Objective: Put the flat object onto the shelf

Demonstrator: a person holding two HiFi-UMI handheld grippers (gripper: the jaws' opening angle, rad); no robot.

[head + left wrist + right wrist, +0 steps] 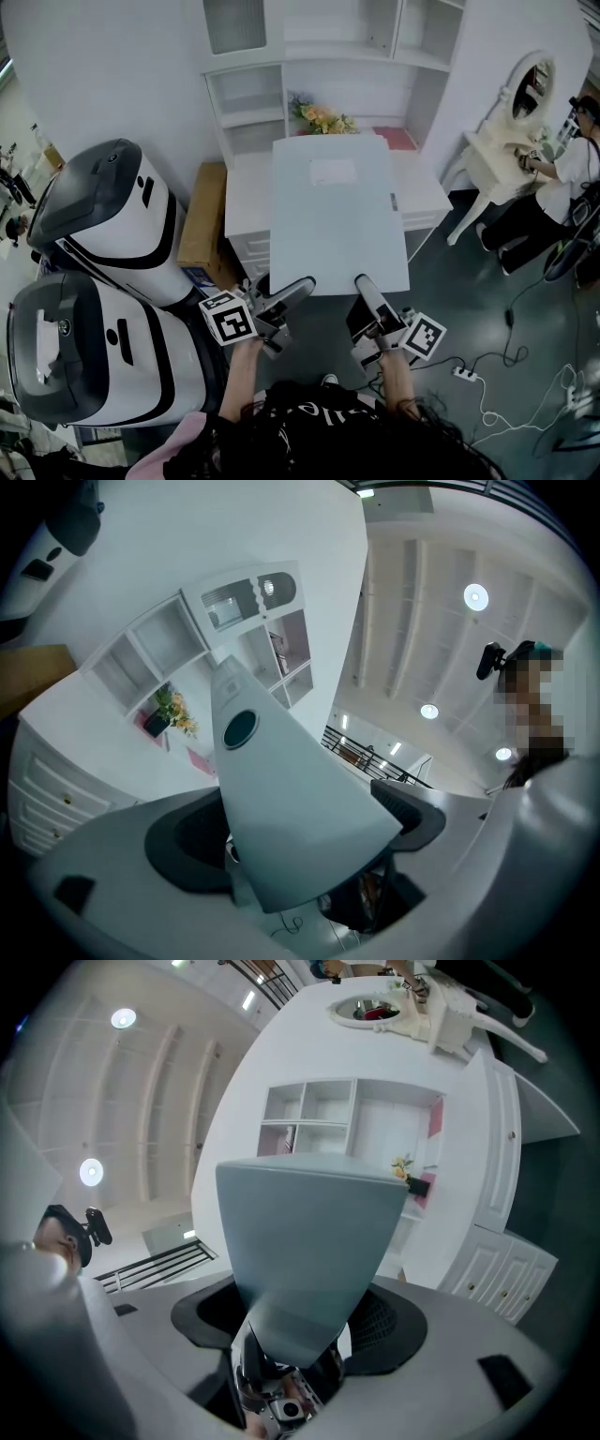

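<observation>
STEP: carry to shelf | left gripper (298, 287) fingers clamped on flat panel (337, 211), near-left edge | right gripper (366, 286) fingers clamped near-right | panel over counter (248, 192), short of far shelf (246, 119) | NEXT: probably raise, push far, keep level

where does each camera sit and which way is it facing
Head view: on the person's head, looking steeply down at the panel in front of the shelf unit; forearms, left hand-held gripper and right hand-held gripper show.
Left gripper view: on the left hand-held gripper, looking along its jaws, shut on the panel, toward the shelf unit.
Right gripper view: on the right hand-held gripper, looking along its jaws, also shut on the panel, toward the shelf unit.
Shared: all three show the panel, shelf unit and flowers.
</observation>
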